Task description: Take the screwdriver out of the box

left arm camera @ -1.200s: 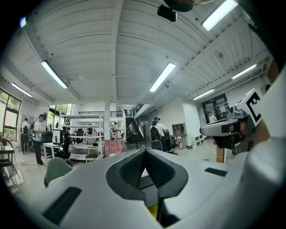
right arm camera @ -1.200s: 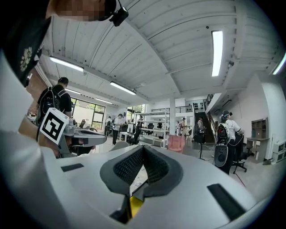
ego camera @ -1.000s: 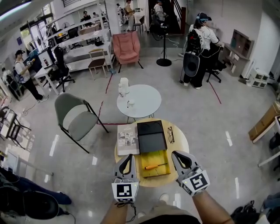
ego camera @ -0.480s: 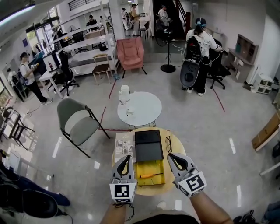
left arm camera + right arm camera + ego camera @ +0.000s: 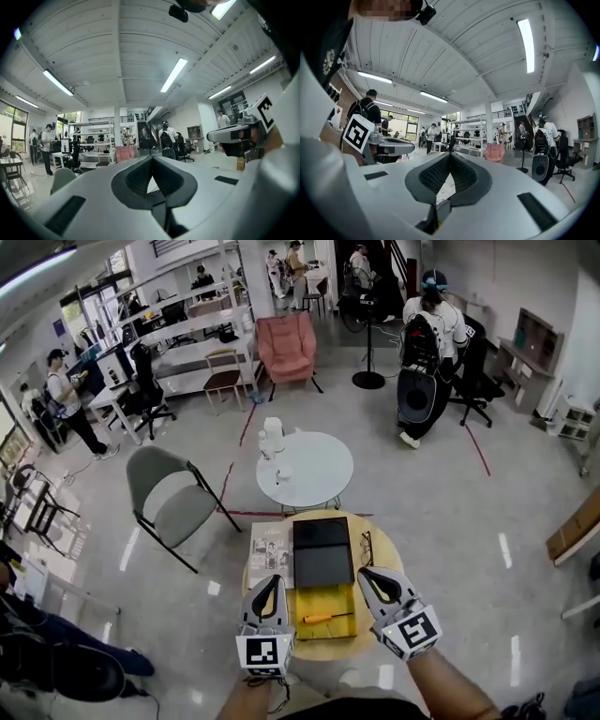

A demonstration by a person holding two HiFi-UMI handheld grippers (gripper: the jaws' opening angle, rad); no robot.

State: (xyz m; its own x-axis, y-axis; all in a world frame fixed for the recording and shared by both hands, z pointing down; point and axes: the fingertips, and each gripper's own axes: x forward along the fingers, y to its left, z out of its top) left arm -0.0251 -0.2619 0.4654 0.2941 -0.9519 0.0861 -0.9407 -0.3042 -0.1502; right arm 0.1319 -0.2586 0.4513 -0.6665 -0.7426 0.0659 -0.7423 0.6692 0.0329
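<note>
An orange-handled screwdriver (image 5: 320, 619) lies across the yellow tray of the open box (image 5: 330, 599). The box's black lid (image 5: 322, 551) lies flat behind the tray, and the box stands on a small round wooden table (image 5: 389, 551). My left gripper (image 5: 271, 580) hovers at the tray's left side and my right gripper (image 5: 369, 576) at its right side. Both are held level, shut and empty. In the left gripper view the left gripper (image 5: 152, 158) shows its jaws together. The right gripper (image 5: 449, 156) looks the same in the right gripper view.
A printed leaflet (image 5: 272, 554) lies left of the lid and a pair of glasses (image 5: 365, 547) right of it. Beyond stand a white round table (image 5: 319, 470) with a jug (image 5: 273, 435), a grey folding chair (image 5: 169, 495) and a pink armchair (image 5: 288, 343). People work farther off.
Both grippers have edged forward along the sides of the yellow tray and remain shut. The screwdriver has not moved.
</note>
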